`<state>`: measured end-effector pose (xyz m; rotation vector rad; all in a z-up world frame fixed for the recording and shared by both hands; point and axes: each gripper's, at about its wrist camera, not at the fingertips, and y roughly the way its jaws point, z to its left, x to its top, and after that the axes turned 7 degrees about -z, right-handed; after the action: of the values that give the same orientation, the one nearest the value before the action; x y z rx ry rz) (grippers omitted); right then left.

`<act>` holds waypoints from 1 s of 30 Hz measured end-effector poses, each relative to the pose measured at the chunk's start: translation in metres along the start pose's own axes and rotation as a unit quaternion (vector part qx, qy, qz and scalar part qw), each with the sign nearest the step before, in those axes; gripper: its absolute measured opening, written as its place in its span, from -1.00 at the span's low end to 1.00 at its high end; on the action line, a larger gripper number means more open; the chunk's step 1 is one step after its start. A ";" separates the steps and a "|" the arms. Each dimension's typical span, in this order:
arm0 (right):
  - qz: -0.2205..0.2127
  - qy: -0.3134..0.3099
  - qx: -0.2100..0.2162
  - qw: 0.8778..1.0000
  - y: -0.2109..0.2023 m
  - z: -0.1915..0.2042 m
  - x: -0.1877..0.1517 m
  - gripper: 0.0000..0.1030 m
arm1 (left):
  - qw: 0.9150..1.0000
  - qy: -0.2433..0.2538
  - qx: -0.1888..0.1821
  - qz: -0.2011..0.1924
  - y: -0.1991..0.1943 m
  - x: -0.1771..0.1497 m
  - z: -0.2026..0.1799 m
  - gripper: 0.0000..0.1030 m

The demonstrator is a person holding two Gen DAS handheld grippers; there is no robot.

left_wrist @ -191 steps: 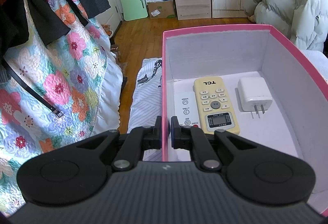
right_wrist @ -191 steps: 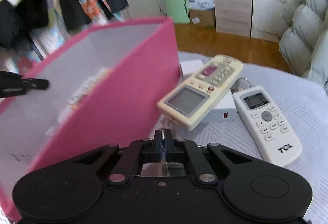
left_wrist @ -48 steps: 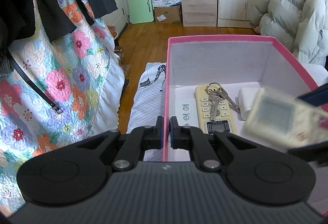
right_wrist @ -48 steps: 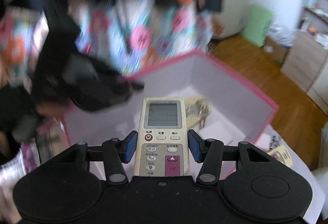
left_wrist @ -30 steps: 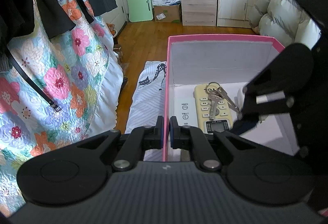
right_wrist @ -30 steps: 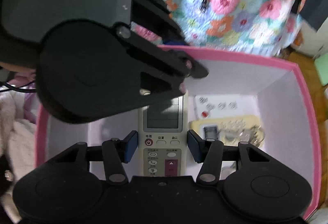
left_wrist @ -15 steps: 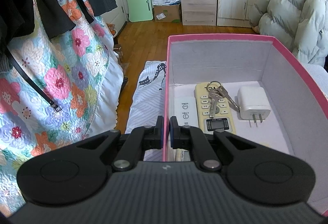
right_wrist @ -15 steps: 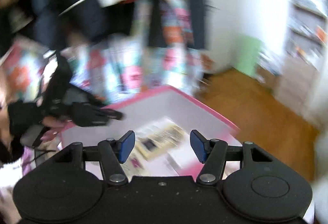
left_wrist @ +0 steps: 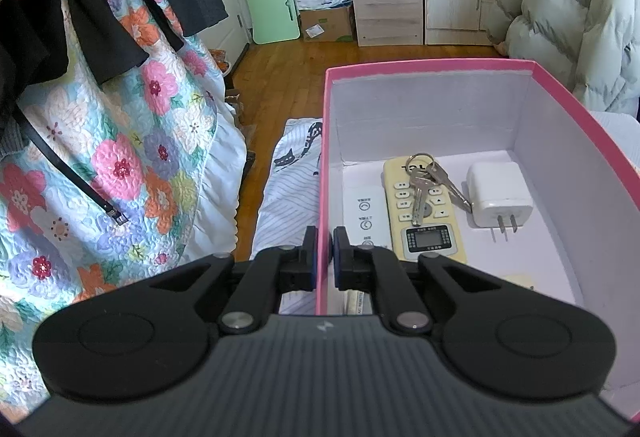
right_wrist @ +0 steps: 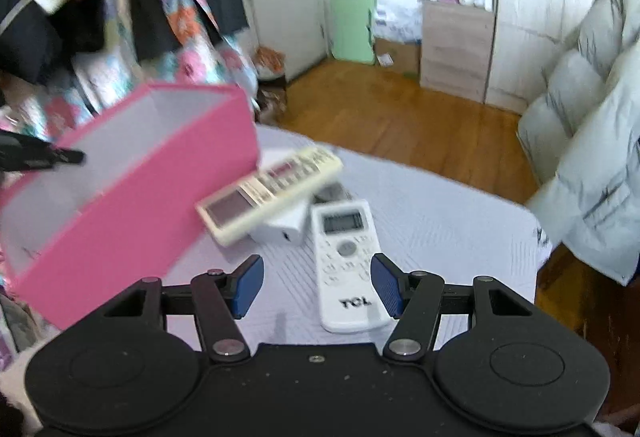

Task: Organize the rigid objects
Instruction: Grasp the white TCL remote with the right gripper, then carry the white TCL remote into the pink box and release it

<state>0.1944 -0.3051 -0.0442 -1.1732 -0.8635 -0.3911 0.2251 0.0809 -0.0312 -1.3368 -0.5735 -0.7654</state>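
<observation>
My left gripper (left_wrist: 325, 251) is shut on the left wall of the pink box (left_wrist: 322, 165). Inside lie a yellow TCL remote (left_wrist: 428, 233), a bunch of keys (left_wrist: 426, 179) on top of it, a white charger plug (left_wrist: 498, 193) and a small white remote (left_wrist: 365, 211). My right gripper (right_wrist: 317, 283) is open and empty above the bed. Just ahead of it lies a white TCL remote (right_wrist: 348, 261). A cream remote (right_wrist: 268, 193) rests tilted on a white adapter (right_wrist: 286, 227) beside the pink box (right_wrist: 132, 193).
A floral quilt (left_wrist: 100, 157) and dark clothes hang at the left. A puffy jacket (left_wrist: 580, 21) lies at the right. The grey bedspread (right_wrist: 440, 221) runs to its edge at the right, with wooden floor (right_wrist: 400, 113) and a cabinet (right_wrist: 456, 45) beyond.
My right gripper carried a cream remote into the box, opened, and swung out to the bed; it now hovers open over the white TCL remote. My left gripper has stayed put.
</observation>
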 end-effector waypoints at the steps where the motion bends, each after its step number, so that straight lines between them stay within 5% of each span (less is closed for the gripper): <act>1: 0.012 -0.004 -0.010 1.000 0.010 -0.002 -0.002 0.25 | 1.000 0.003 0.002 0.001 0.000 0.000 -0.001 -0.87; 8: 0.037 -0.022 -0.032 0.999 0.054 -0.008 -0.010 0.19 | 1.000 0.001 0.002 0.001 0.000 0.000 -0.003 -0.87; 13: 0.009 -0.010 -0.051 0.999 0.022 0.009 -0.025 0.19 | 1.000 0.000 0.000 0.002 0.000 0.001 -0.003 -0.87; 19: 0.053 0.019 -0.066 0.996 0.002 0.026 -0.042 0.20 | 1.000 0.004 0.001 0.003 0.001 0.001 -0.001 -0.87; 30: 0.022 -0.009 -0.089 0.996 0.027 0.039 -0.041 0.19 | 1.000 0.008 0.001 0.006 0.001 0.000 -0.002 -0.86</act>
<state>0.1719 -0.2655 -0.0877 -1.3597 -0.8299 -0.4280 0.2254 0.0793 -0.0318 -1.3289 -0.5530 -0.7655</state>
